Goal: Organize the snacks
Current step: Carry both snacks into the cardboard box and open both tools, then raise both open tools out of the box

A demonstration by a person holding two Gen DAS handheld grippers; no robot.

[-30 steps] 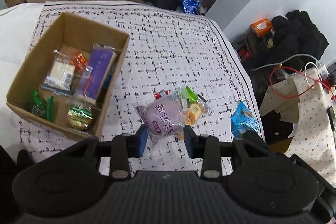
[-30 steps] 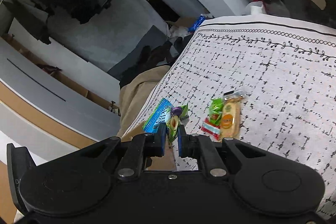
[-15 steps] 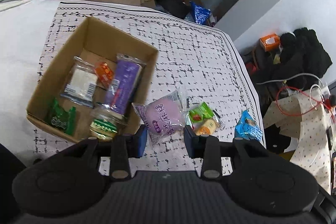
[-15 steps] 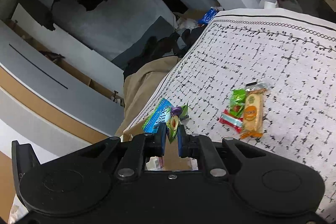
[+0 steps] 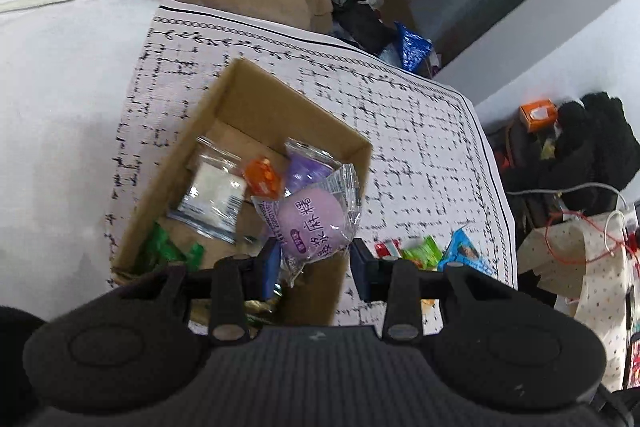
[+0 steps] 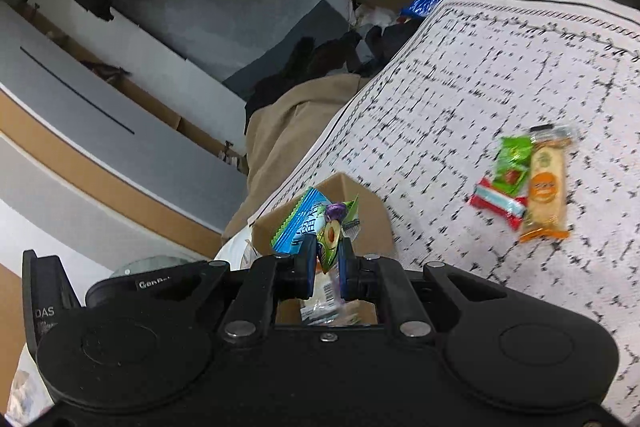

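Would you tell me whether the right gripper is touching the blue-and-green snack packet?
Touching: the right wrist view shows the right gripper closed on the blue-and-green snack packet.

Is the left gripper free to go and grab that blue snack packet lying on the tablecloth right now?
Probably not yet. The left gripper is shut on a purple mochi packet over the cardboard box. Nothing blocks the way to the blue packet, but its jaws are full.
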